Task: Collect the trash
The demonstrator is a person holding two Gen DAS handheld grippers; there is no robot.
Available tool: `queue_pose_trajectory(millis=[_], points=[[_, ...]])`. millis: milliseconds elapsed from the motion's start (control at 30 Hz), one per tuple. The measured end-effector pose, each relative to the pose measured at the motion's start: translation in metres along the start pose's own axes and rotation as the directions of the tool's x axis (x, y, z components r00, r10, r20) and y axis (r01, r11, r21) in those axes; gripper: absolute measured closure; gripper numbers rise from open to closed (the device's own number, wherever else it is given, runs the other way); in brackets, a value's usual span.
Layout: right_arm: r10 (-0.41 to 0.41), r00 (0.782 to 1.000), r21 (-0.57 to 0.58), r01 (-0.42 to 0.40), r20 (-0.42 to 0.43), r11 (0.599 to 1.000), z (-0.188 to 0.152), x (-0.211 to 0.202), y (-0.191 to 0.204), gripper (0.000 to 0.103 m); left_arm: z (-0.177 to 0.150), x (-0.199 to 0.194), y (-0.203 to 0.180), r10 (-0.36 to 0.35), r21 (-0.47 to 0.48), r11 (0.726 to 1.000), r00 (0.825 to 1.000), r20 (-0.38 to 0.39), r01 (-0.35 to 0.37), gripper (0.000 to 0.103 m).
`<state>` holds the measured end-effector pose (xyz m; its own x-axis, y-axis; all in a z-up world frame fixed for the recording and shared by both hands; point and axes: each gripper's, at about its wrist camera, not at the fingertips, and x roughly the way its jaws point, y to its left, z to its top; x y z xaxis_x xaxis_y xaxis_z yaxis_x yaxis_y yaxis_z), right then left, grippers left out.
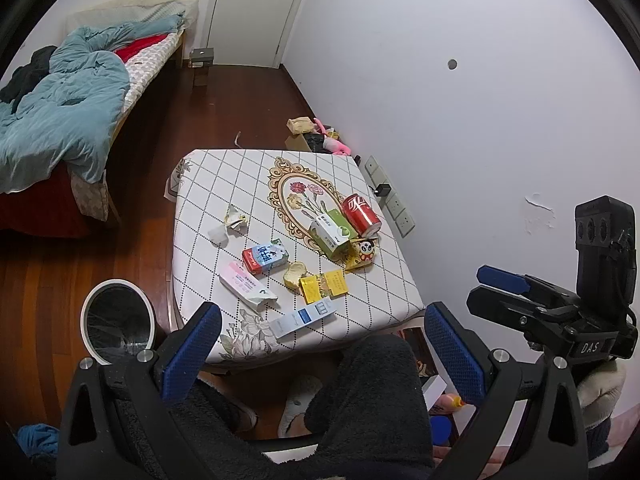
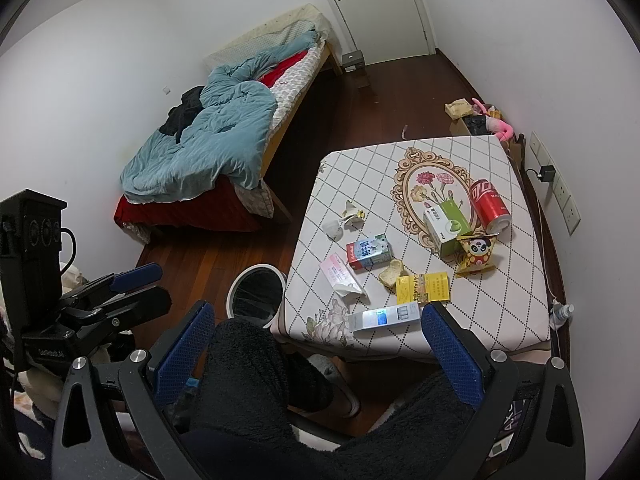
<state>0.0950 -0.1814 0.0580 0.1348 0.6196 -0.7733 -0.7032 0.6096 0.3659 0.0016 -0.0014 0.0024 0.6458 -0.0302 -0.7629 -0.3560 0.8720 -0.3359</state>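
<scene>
A small table with a diamond-pattern cloth (image 1: 208, 188) (image 2: 516, 280) carries scattered trash: a red cola can (image 1: 361, 210) (image 2: 490, 204) on its side, a green-white box (image 1: 332, 234), a panda snack bag (image 1: 362, 254), a milk carton (image 1: 265, 257) (image 2: 368, 252), a pink box (image 1: 244, 286), a yellow pack (image 1: 324, 286), a white-blue box (image 1: 306, 316) (image 2: 386, 316) and crumpled paper (image 1: 230, 224). A white bin with a black liner (image 1: 118, 322) (image 2: 256, 294) stands on the floor left of the table. My left gripper (image 1: 320, 348) and right gripper (image 2: 318, 352) both hang open and empty above the person's knees, short of the table.
The person's black fleece legs and slippers fill the space under both grippers. A bed with a blue duvet (image 1: 60, 108) lies far left, and a white door (image 1: 256, 8) stands behind. Clutter (image 1: 316, 136) sits by the wall past the table. Wall sockets (image 1: 390, 196) line the right.
</scene>
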Motion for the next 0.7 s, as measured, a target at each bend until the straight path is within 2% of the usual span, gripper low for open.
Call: queue_pose_trajectory(millis=[433, 533, 600, 633, 667, 700], points=[[0.005, 1.0, 0.0, -0.005, 0.001, 1.0, 0.0, 0.0, 0.002, 0.0, 0.0, -0.001, 0.001, -0.002, 0.0, 1.0, 1.0, 0.0, 0.002, 0.0], [0.0, 1.0, 0.022, 0.0, 0.014, 1.0, 0.001, 0.003, 0.0, 0.0, 0.003, 0.005, 0.004, 0.039, -0.006, 0.999, 0.999, 0.007, -0.039, 0.0], [-0.014, 1.0, 0.054, 0.013, 0.022, 0.998, 0.002, 0.01, -0.004, 0.0, 0.009, 0.021, 0.012, 0.183, -0.007, 0.983, 0.983, 0.031, -0.183, 0.0], [-0.029, 0.999, 0.065, 0.027, 0.02, 0.998, 0.004, 0.015, -0.007, 0.0, 0.012, 0.032, 0.017, 0.264, -0.009, 0.964, 0.964, 0.039, -0.264, 0.0], [-0.055, 0.998, 0.074, 0.053, 0.019, 0.996, 0.005, 0.022, -0.011, 0.0, 0.017, 0.049, 0.026, 0.355, -0.014, 0.935, 0.934, 0.046, -0.355, 0.0], [-0.086, 0.996, 0.08, 0.084, 0.019, 0.993, 0.007, 0.03, -0.017, 0.0, 0.02, 0.06, 0.032, 0.399, -0.015, 0.917, 0.916, 0.043, -0.398, 0.0]])
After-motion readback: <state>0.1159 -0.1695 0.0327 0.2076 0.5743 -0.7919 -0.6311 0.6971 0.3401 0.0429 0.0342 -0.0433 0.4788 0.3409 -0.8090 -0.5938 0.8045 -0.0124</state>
